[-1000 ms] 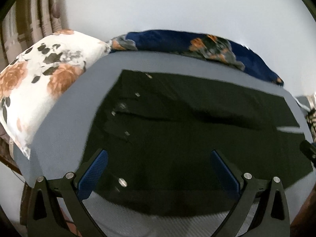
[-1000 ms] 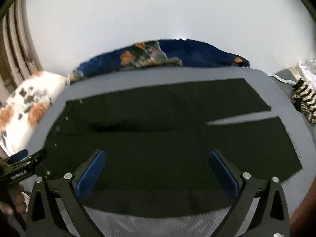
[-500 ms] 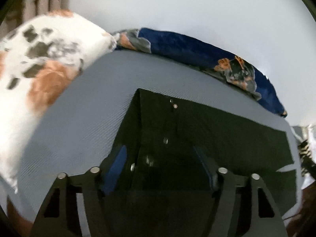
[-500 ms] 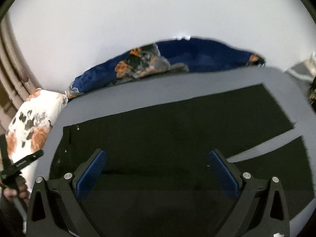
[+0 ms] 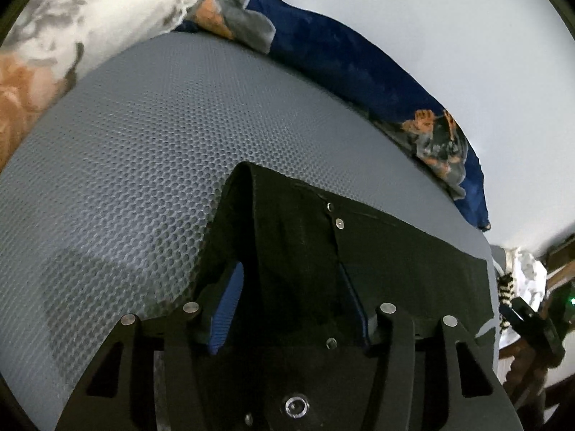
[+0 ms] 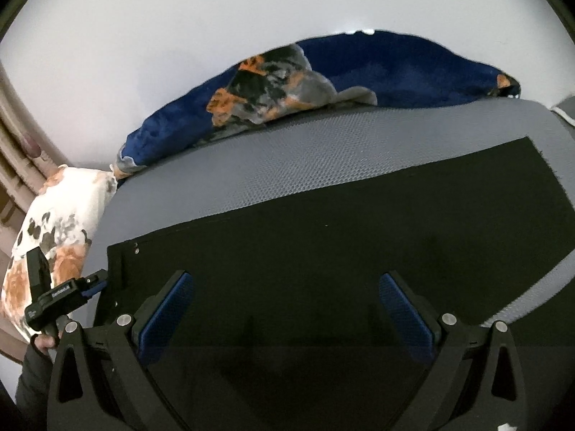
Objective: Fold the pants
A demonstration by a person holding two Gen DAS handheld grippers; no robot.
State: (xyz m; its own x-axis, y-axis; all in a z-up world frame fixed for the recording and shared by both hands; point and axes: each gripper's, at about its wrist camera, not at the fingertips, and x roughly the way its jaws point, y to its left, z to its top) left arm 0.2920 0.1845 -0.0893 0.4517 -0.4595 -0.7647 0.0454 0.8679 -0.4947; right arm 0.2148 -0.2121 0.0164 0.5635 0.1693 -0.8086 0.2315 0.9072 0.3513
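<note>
Black pants [image 6: 341, 251] lie spread across the grey honeycomb-textured mattress [image 5: 151, 136], waistband end toward the floral white pillow [image 6: 61, 237] and legs running off to the right. In the left wrist view the left gripper [image 5: 291, 305] has its blue-padded fingers [image 5: 226, 309] drawn in on a raised fold of the waistband (small metal studs show on the cloth just ahead of it), so it is clamped on the pants. The fold stands up off the mattress in a ridge. The right gripper [image 6: 287, 309] hovers over the middle of the pants with its jaws spread wide and nothing between them. A navy blanket [image 6: 395, 72] with orange flowers is bunched along the far edge of the mattress, against the white wall [image 5: 413, 36].
</note>
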